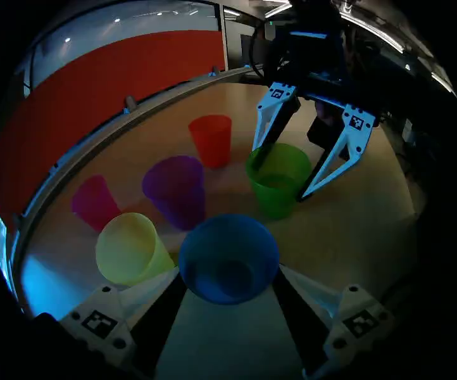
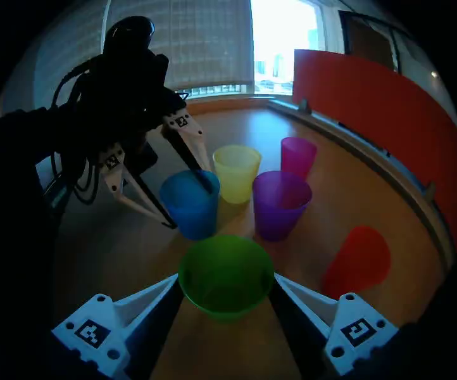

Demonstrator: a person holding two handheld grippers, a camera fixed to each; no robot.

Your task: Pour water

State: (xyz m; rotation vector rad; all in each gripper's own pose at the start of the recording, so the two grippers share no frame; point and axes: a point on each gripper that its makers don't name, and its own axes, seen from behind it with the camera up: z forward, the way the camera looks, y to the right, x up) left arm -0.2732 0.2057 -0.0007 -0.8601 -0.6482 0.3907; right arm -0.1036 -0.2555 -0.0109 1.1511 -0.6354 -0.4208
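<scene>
Left gripper point(image 1: 228, 282) is pinching the blue cup point(image 1: 228, 256): in the left gripper view both white fingers are pressing against the cup's sides just below the rim. The cup is translucent blue plastic, tapering, standing upright with its mouth open to the camera. The bottom is reading darker; cannot tell whether water is in it.

Right gripper point(image 2: 226, 282) is gripping the green cup point(image 2: 225, 275) the same way, one finger on each flank. That cup is translucent green and upright, with a darker disc showing at its base; contents unclear.

Both cups are sitting over the wooden table point(image 1: 355, 234), facing each other across a loose cluster of four others: a yellow cup point(image 1: 127, 247) just beside the blue one, a purple cup point(image 1: 176, 190) in the middle, a magenta cup point(image 1: 94, 202) toward the table's edge, and an orange-red cup point(image 1: 211, 139) nearer the green one. All are standing upright.

A red panel point(image 1: 102, 95) is running along the table's far edge. A bright window point(image 2: 279, 44) is glaring behind it in the right gripper view.
</scene>
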